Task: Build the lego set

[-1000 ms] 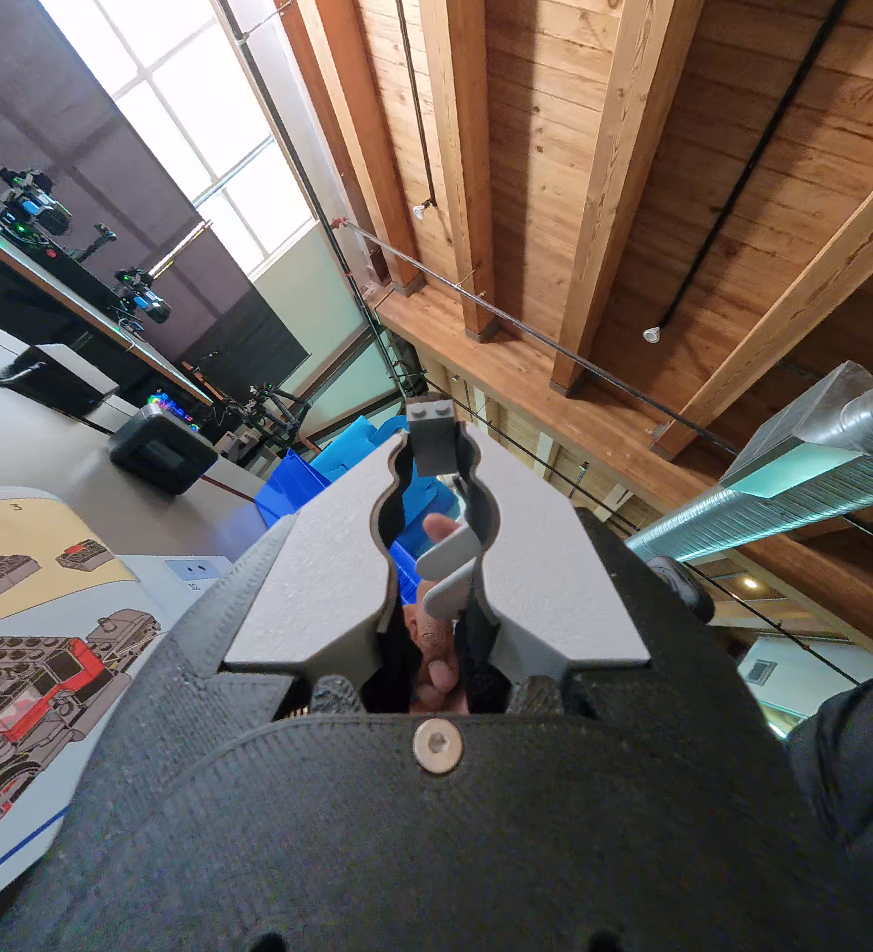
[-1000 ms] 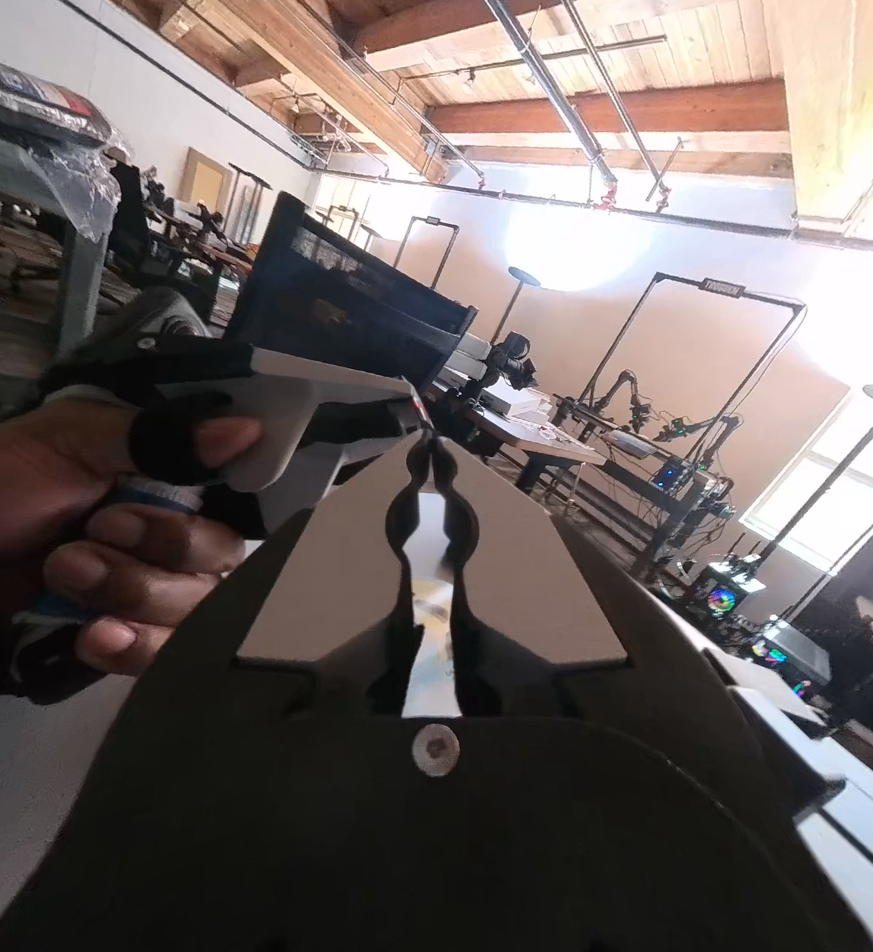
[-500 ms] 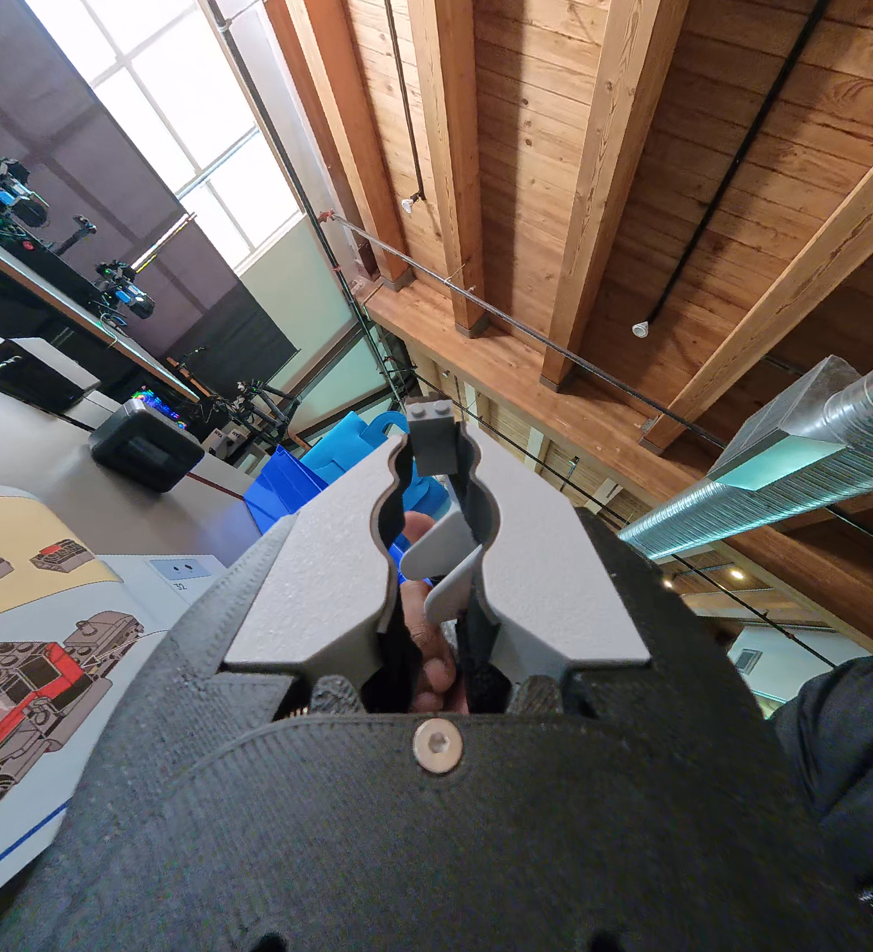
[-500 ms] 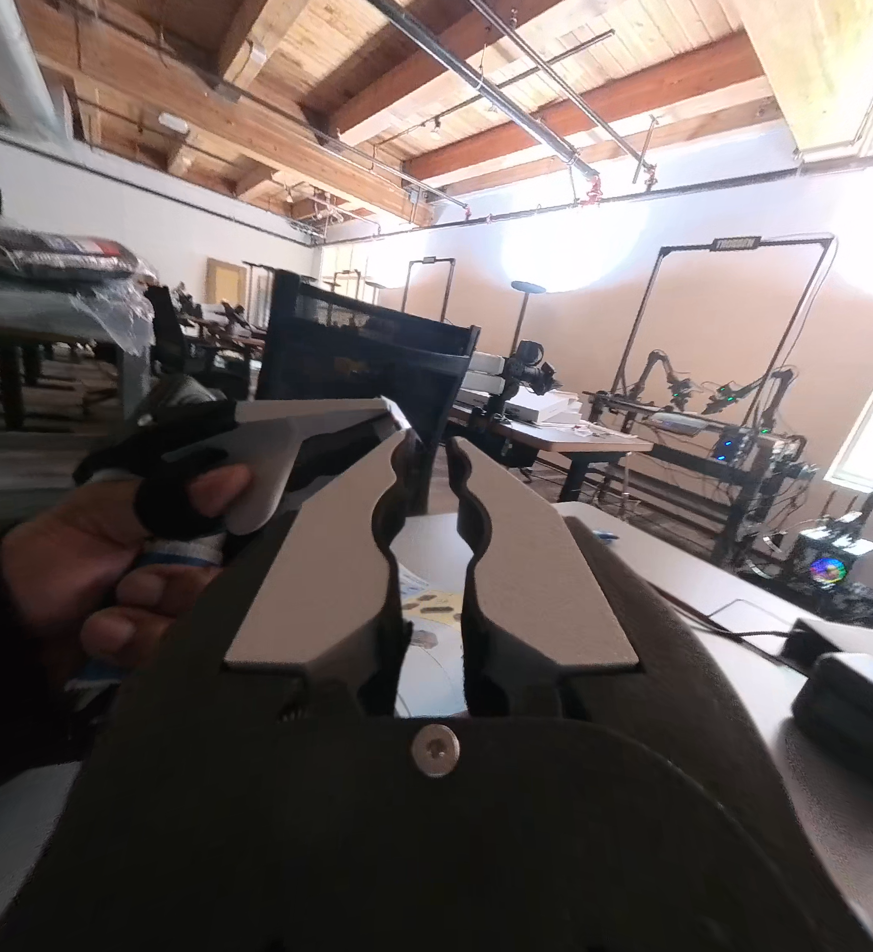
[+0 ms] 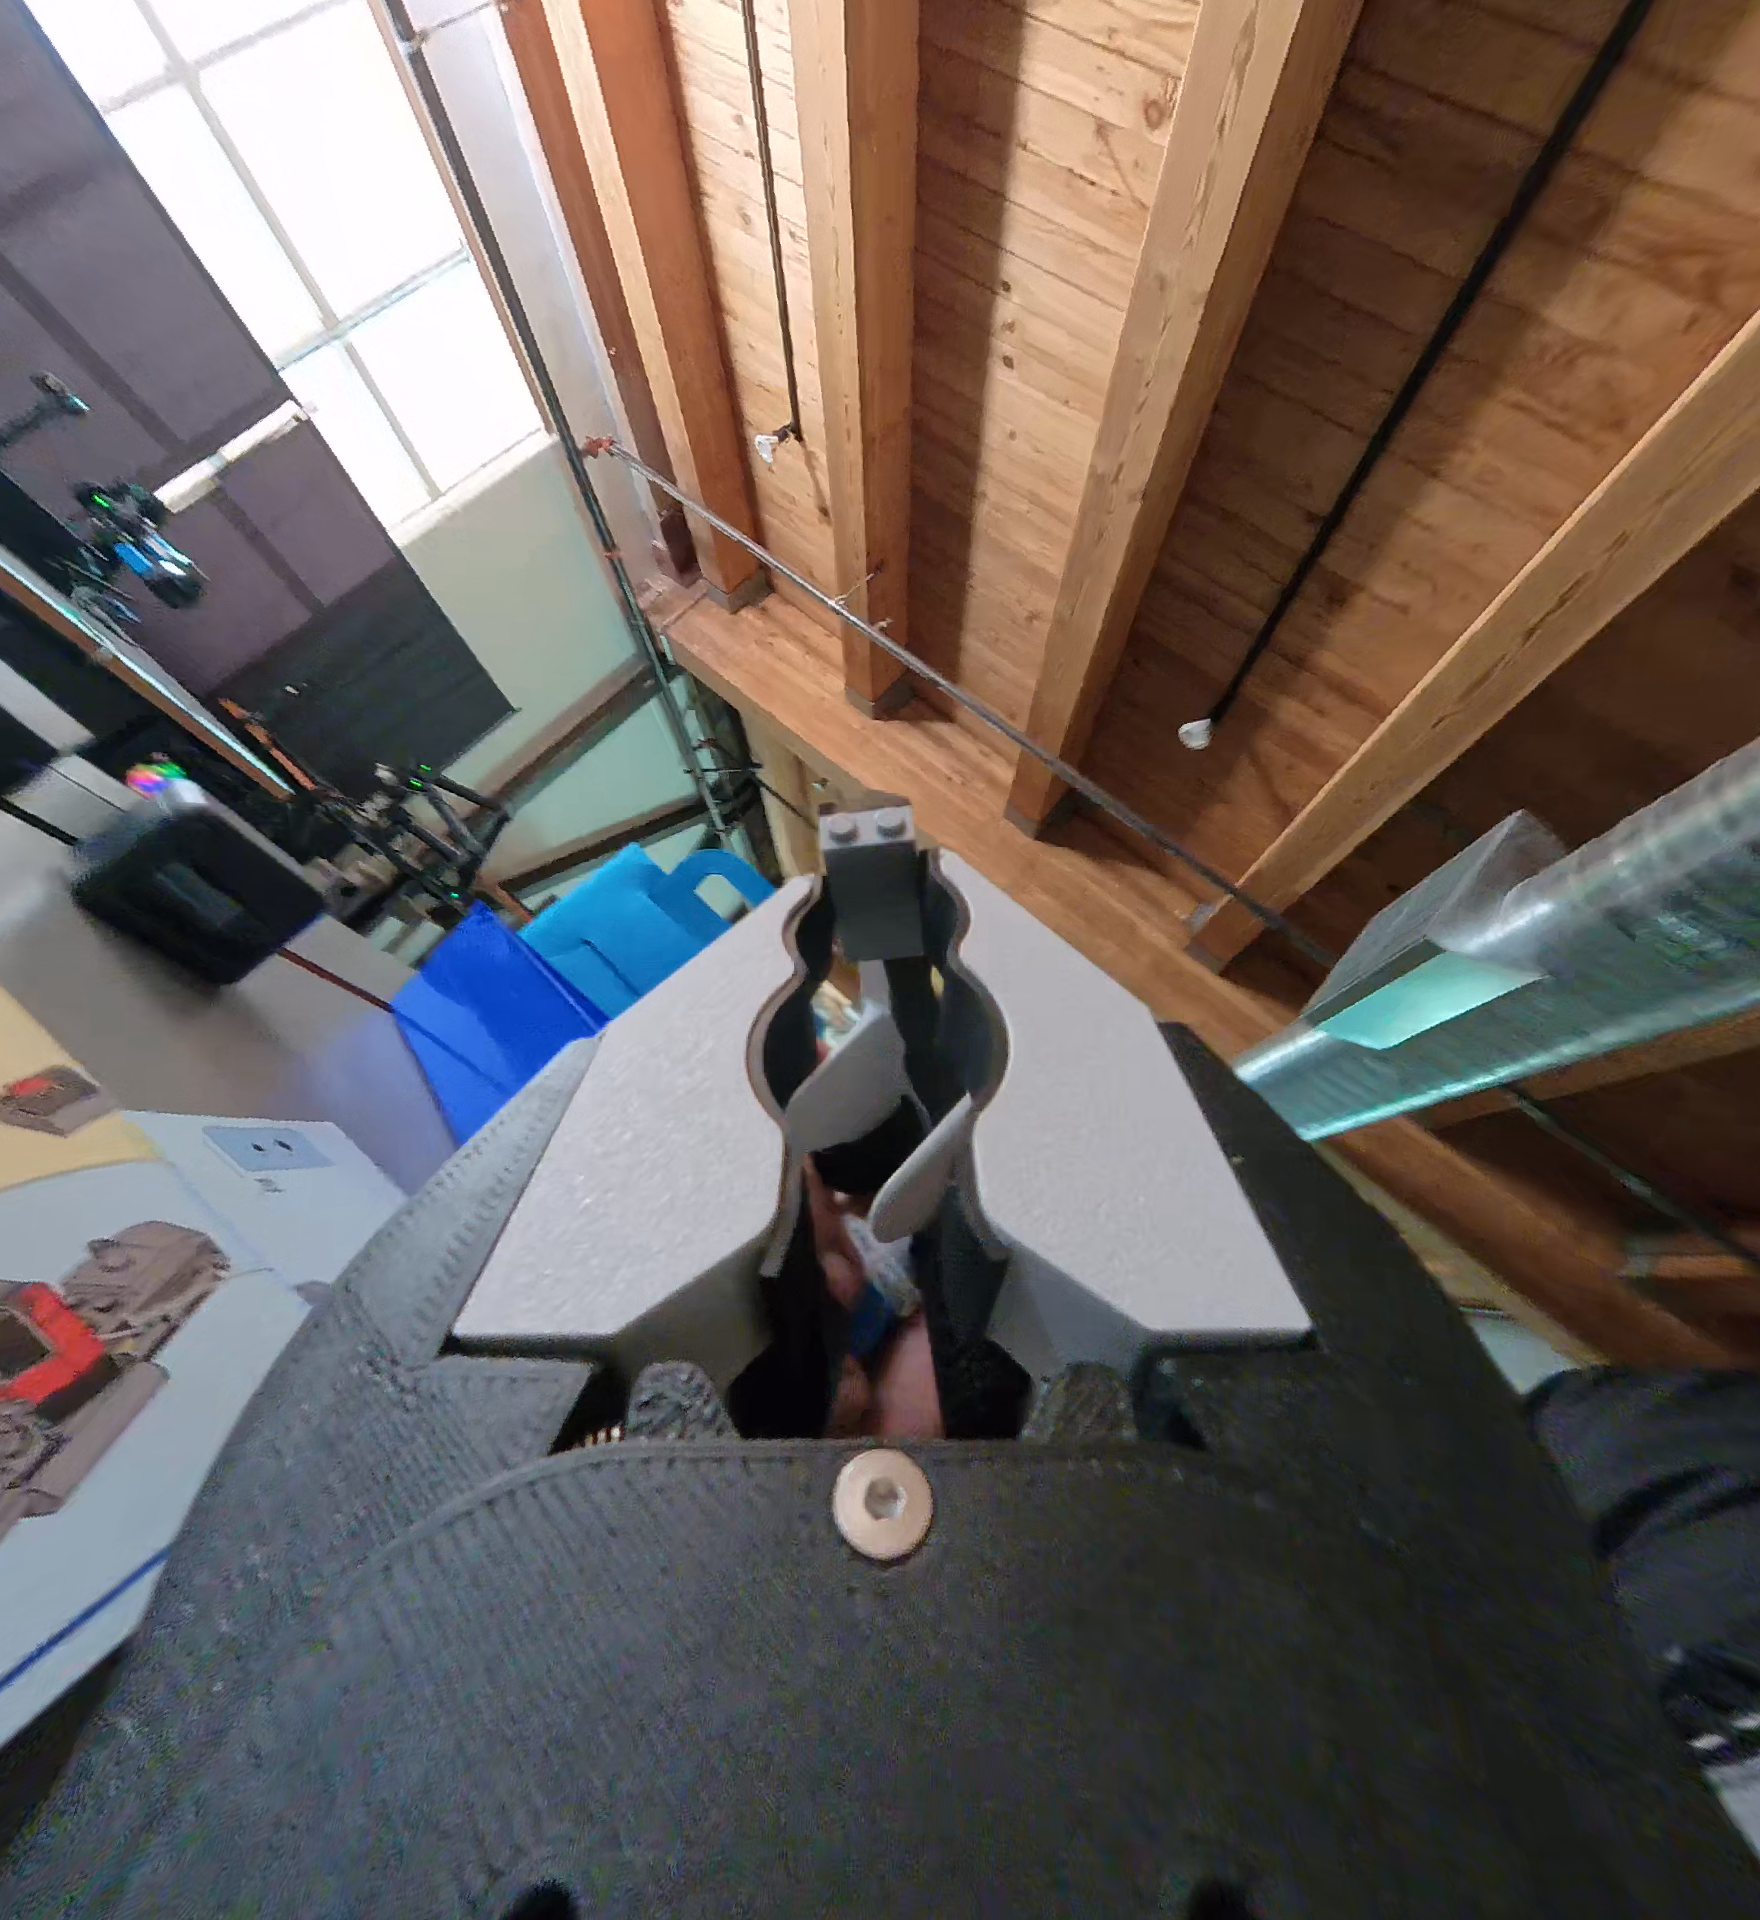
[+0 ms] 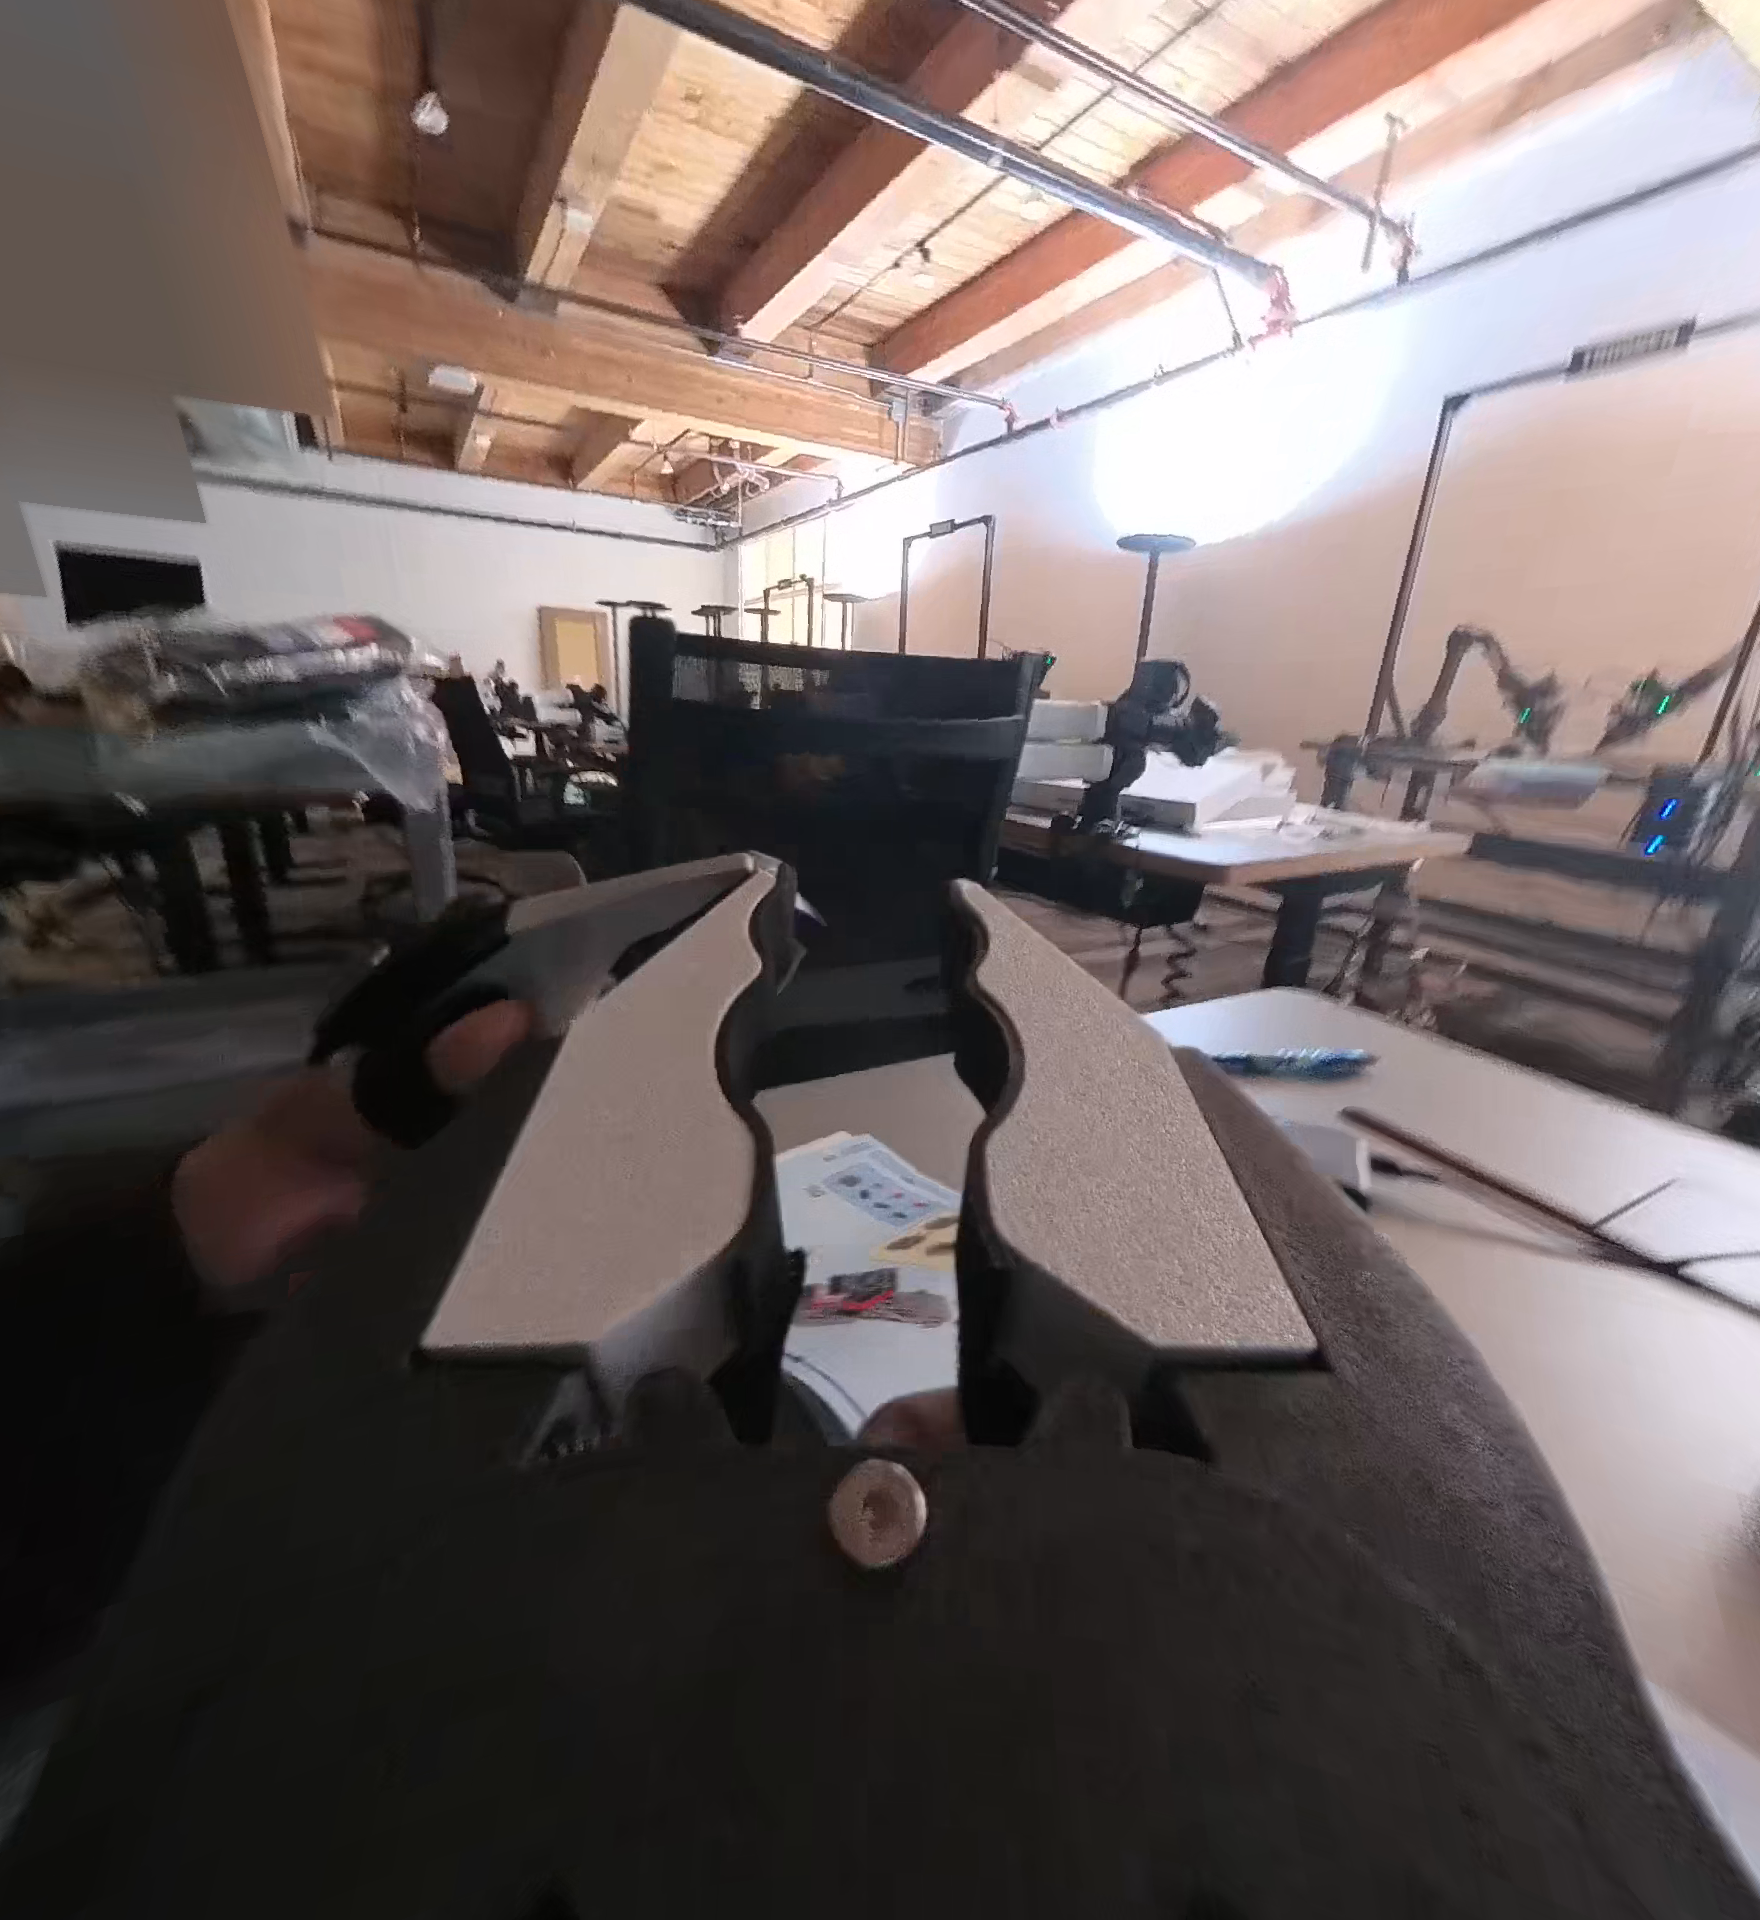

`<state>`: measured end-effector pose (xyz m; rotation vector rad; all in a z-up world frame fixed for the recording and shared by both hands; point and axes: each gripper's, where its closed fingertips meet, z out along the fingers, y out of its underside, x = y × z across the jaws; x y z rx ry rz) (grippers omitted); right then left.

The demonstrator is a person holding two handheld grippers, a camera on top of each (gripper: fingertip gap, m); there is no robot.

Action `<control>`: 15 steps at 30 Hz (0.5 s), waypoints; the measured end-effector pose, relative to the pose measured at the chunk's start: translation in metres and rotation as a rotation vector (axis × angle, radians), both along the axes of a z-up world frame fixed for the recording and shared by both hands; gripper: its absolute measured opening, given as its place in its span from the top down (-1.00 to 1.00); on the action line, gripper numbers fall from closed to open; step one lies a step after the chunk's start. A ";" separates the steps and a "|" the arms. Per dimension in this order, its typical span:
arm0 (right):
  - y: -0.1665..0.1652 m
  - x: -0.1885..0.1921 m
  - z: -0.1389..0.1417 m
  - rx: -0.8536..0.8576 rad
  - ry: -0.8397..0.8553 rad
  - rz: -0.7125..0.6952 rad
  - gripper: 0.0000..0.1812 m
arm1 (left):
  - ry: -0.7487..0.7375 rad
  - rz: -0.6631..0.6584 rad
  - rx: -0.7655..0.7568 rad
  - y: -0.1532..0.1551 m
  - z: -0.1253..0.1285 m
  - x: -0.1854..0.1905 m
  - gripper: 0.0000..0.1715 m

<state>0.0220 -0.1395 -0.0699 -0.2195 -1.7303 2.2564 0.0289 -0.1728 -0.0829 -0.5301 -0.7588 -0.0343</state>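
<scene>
1. While the left gripper (image 5: 878, 914) points up toward the wooden ceiling, its pale grey jaws pinch a small dark grey lego brick with two studs (image 5: 874, 889) at their very tips, studs facing away from the camera.
2. The right gripper (image 6: 868, 920) holds nothing; its jaws stand wide apart, and between them shows part of the open instruction booklet of white and yellow pages (image 6: 871, 1236).
3. In the left wrist view the same booklet (image 5: 76, 1299) lies at the near left edge of the grey tabletop (image 5: 232, 1029), showing drawings of a grey and red vehicle; a black box-shaped device (image 5: 195, 896) sits farther back, and blue plastic bins (image 5: 533, 987) stand by the far edge.
4. In the right wrist view a hand (image 6: 336, 1112) grips the other tool's handle just left of the right gripper.
5. No assembled model is visible in either view, so I cannot tell how much of the set stands built.
6. Judging from this, one brick is picked and lifted but not yet placed; the build itself appears largely ahead, with the brick to be carried down and pressed onto its mate.
</scene>
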 end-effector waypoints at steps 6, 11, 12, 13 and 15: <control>-0.004 0.019 -0.001 0.154 0.408 -0.087 0.68 | -0.070 -0.173 0.130 0.013 -0.006 -0.002 0.79; -0.008 0.016 -0.012 0.255 0.503 -0.136 0.68 | -0.078 -0.235 0.157 0.019 -0.007 -0.001 0.79; -0.009 0.015 -0.014 0.272 0.518 -0.146 0.69 | -0.078 -0.238 0.155 0.020 -0.007 -0.001 0.79; -0.010 0.014 -0.015 0.284 0.533 -0.157 0.69 | -0.082 -0.244 0.152 0.021 -0.007 -0.001 0.79; -0.010 0.013 -0.017 0.302 0.563 -0.176 0.70 | -0.095 -0.254 0.145 0.023 -0.010 -0.002 0.79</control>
